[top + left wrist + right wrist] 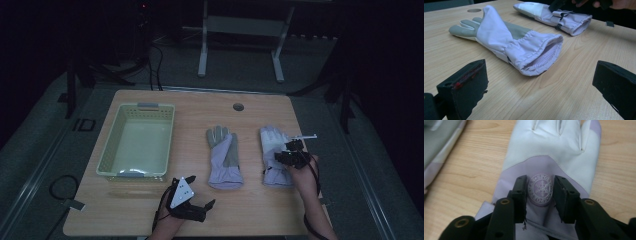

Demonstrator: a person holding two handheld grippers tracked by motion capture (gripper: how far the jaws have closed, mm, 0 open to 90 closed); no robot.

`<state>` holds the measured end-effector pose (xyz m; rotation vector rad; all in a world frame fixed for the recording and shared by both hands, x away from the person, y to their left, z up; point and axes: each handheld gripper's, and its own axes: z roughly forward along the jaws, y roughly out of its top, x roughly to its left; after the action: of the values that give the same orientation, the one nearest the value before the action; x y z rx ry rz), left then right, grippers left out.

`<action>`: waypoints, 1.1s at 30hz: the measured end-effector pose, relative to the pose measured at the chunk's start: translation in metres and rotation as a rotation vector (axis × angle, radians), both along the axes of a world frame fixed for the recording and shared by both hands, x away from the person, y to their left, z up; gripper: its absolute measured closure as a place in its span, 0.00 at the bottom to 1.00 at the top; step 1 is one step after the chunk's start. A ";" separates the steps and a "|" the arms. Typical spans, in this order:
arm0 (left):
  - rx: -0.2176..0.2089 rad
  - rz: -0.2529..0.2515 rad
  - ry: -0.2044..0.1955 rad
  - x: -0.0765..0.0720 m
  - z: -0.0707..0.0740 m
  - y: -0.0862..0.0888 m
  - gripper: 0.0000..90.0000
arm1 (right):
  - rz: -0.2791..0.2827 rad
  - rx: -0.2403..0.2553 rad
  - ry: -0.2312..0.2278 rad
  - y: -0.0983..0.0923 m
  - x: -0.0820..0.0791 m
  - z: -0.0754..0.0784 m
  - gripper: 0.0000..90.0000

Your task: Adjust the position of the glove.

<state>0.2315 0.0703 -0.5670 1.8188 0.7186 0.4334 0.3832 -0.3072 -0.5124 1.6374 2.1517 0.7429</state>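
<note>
R hand-held gripper (540, 195) on right glove (554, 152), jaws partly spread either side of its snowflake badge (540, 189). L hand-held gripper (541, 82) spread wide, low over surface (564, 100) nr left glove (506, 42).

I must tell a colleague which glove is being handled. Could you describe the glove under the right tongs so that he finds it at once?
Start at the wooden table with the yellow basket on its left. Two pale lilac gloves lie side by side to the right of the basket; take the right glove, nearest the table's right edge. Unlike the left glove, which shows grey, it shows white fingers and a round snowflake badge.
</note>
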 end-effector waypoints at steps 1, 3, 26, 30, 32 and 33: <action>0.000 0.000 0.000 0.000 0.000 0.000 0.00 | 0.011 -0.009 -0.005 -0.001 0.000 0.004 0.65; -0.001 0.000 0.000 0.000 0.000 0.000 0.00 | 0.048 -0.013 -0.013 -0.003 0.000 0.009 0.60; -0.004 0.000 0.004 0.000 0.000 0.000 0.00 | 0.322 -0.067 0.016 -0.019 0.016 -0.011 0.56; -0.004 -0.001 0.004 0.000 0.000 0.000 0.00 | 0.331 -0.050 0.021 -0.017 0.014 -0.014 0.69; -0.003 -0.002 0.004 0.000 0.000 0.000 0.00 | 0.313 -0.049 0.013 -0.015 0.011 -0.016 0.73; -0.003 -0.002 0.004 0.000 0.000 0.000 0.00 | 0.313 -0.049 0.013 -0.015 0.011 -0.016 0.73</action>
<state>0.2318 0.0704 -0.5671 1.8175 0.7197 0.4275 0.3944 -0.3227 -0.5279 1.2985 2.4466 0.7600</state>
